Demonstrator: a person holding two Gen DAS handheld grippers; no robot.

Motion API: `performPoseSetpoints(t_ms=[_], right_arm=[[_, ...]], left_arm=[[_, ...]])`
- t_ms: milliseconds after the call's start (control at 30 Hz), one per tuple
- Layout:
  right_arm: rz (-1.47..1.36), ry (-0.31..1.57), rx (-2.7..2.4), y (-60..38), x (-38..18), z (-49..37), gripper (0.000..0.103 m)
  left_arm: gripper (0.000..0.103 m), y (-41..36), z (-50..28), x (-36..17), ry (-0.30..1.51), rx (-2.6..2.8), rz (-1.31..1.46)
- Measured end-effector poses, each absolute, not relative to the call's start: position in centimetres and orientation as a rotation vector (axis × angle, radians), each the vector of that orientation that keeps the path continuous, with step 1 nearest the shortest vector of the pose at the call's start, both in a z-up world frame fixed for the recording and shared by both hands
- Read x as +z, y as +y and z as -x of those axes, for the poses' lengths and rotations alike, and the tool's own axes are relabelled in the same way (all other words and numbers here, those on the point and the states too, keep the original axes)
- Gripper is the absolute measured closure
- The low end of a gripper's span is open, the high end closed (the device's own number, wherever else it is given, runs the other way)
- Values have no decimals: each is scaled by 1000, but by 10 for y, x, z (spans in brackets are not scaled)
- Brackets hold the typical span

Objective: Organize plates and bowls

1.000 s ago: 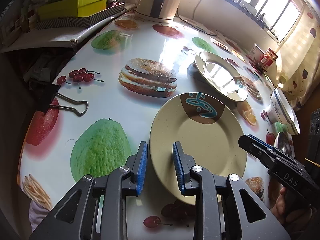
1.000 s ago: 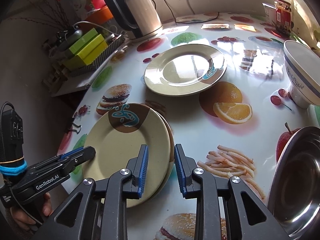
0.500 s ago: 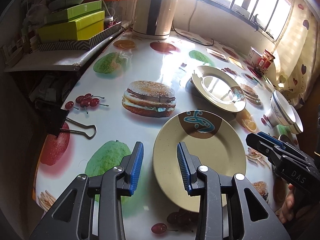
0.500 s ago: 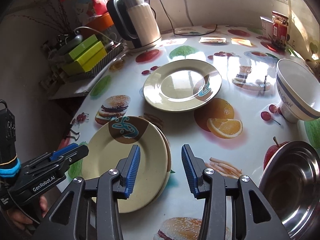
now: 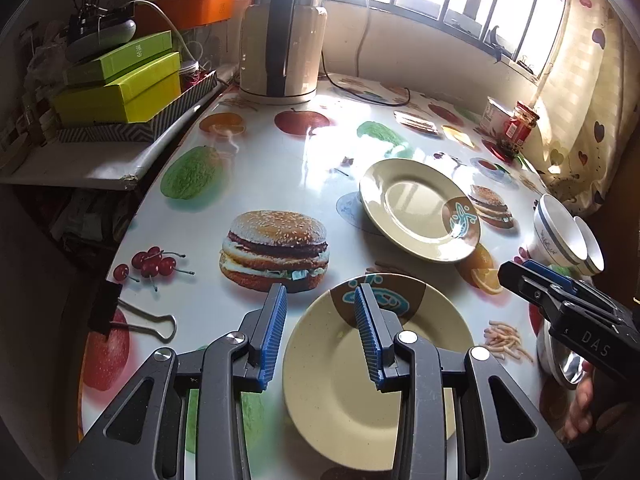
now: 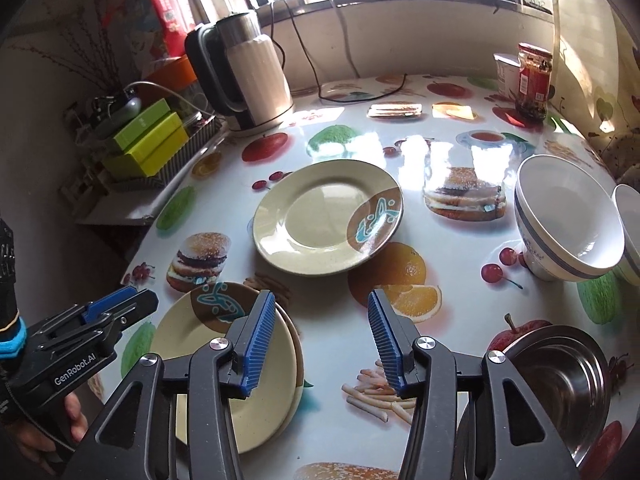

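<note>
Two cream plates with a brown and teal patch lie stacked (image 5: 340, 392) (image 6: 188, 340) at the table's near edge. A third like plate (image 5: 412, 208) (image 6: 316, 220) lies alone further in. Two white blue-rimmed bowls (image 5: 556, 232) (image 6: 568, 220) stand to the right, with a steel bowl (image 6: 560, 380) nearer. My left gripper (image 5: 320, 296) (image 6: 136, 304) hovers open above the stack's left rim, holding nothing. My right gripper (image 6: 320, 300) (image 5: 520, 276) hangs over the stack's right rim. Its jaws are opening, with nothing between them.
An electric kettle (image 5: 280, 40) (image 6: 248, 72) with its cord stands at the back. Green boxes (image 5: 120, 84) sit on a side shelf at the left. A binder clip (image 5: 132, 320) lies near the left table edge. A red-lidded jar (image 6: 534, 76) stands far right.
Both grippers opened wider and rose back from the stacked plates, which stay on the table. More of the table now shows in both views.
</note>
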State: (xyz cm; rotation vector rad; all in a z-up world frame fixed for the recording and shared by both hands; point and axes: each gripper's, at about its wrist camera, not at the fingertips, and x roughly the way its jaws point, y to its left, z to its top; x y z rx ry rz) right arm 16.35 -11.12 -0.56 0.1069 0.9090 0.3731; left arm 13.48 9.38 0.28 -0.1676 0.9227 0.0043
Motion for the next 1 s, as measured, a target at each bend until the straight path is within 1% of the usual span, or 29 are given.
performPoseSetpoints(t_ms=[633, 1000], right_arm=[[-124, 906, 271, -120, -3, -215, 54], [-157, 946, 205, -129, -15, -244, 54]], left_arm=[[66, 85, -197, 9, 927, -42, 116], [66, 81, -230, 1, 946, -91, 114]])
